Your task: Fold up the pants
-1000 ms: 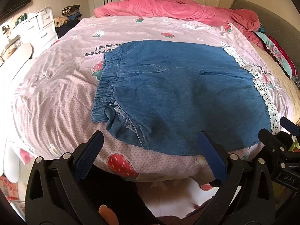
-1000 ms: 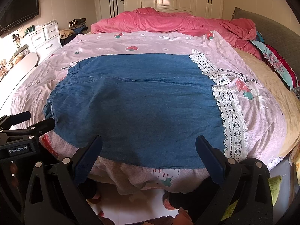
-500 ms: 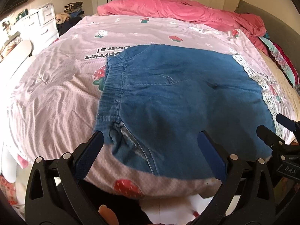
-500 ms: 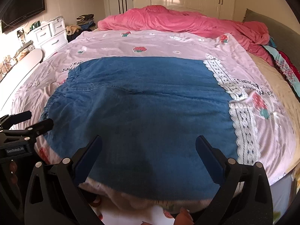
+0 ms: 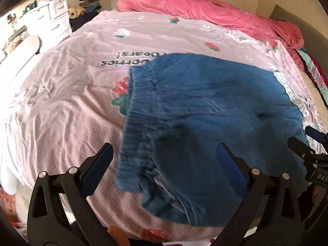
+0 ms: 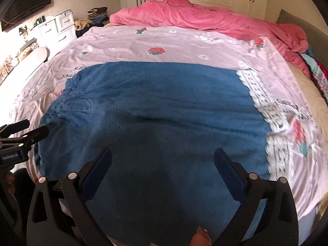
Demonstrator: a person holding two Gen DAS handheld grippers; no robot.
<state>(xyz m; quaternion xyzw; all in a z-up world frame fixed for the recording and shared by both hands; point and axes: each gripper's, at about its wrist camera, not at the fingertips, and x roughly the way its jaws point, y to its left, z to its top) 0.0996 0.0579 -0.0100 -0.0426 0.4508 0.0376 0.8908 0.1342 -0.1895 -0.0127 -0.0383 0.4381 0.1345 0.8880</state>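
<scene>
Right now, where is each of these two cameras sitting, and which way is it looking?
Left wrist: rides the left gripper, looking across the bed at the waistband end of the blue pants; its own open fingers show, with the right gripper at the edge.
Right wrist: rides the right gripper, over the pants' middle and lace hem; open fingers, left gripper at the left edge.
Shared: pants, pink blanket, pink strawberry sheet.
</scene>
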